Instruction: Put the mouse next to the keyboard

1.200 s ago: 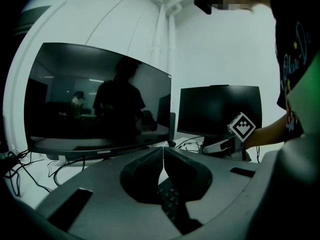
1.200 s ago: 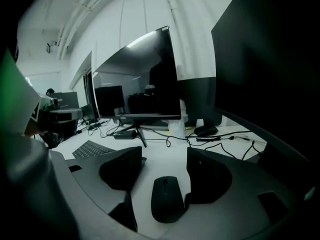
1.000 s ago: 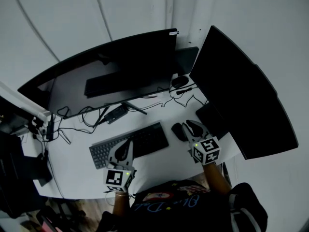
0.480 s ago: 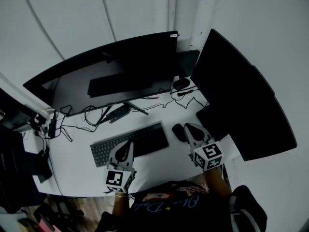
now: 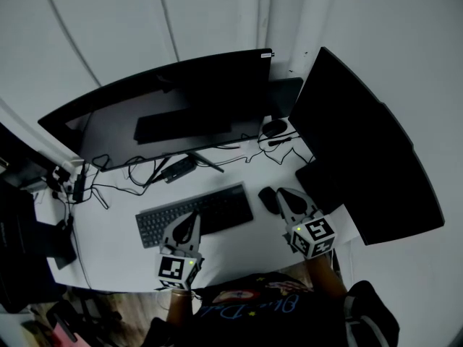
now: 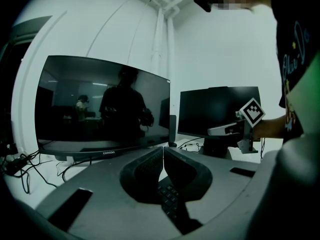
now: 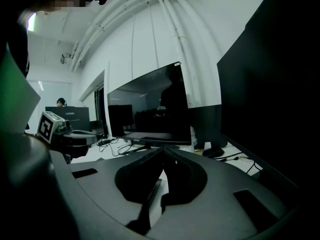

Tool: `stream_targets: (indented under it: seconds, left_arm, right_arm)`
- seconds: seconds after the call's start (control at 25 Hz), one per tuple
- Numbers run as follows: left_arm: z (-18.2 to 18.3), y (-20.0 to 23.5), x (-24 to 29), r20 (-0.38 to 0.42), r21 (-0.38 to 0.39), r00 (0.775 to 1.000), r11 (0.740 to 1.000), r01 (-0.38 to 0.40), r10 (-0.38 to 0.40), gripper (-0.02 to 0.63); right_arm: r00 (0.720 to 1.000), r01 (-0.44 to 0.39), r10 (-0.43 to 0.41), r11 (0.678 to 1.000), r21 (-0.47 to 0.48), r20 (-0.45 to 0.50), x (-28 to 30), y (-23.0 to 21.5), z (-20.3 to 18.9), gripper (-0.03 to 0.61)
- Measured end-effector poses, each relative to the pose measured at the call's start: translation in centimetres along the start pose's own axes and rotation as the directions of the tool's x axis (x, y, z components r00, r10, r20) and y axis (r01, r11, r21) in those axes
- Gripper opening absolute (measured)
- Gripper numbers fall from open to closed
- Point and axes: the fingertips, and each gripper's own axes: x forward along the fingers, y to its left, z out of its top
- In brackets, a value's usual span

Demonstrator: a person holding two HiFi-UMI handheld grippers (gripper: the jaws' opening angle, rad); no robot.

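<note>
The curved monitor has "coocaa" on its lower bezel.

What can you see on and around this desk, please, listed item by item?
desk: one, white, under everything
curved monitor: one, black, back centre
second monitor: one, black, right side
keyboard: one, black, front centre
mouse: one, black, right of the keyboard, apart from it
cables: several, black, behind the keyboard
left hand-held gripper: one, grey, shut and empty, above the keyboard's near edge
right hand-held gripper: one, grey, shut and empty, right of the mouse
</note>
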Motion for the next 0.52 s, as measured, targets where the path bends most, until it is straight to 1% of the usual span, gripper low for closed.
stream_targets:
  seconds: [0.52]
  left_arm:
    - [0.04,-0.42,0.12,-0.006,0.003,1.000,1.000,0.003,-0.003,0.003]
  right_arm:
    - [1.000,-0.007,0.007,1.000,-0.001,0.011,-0.25,-0.03,0.37,-0.002]
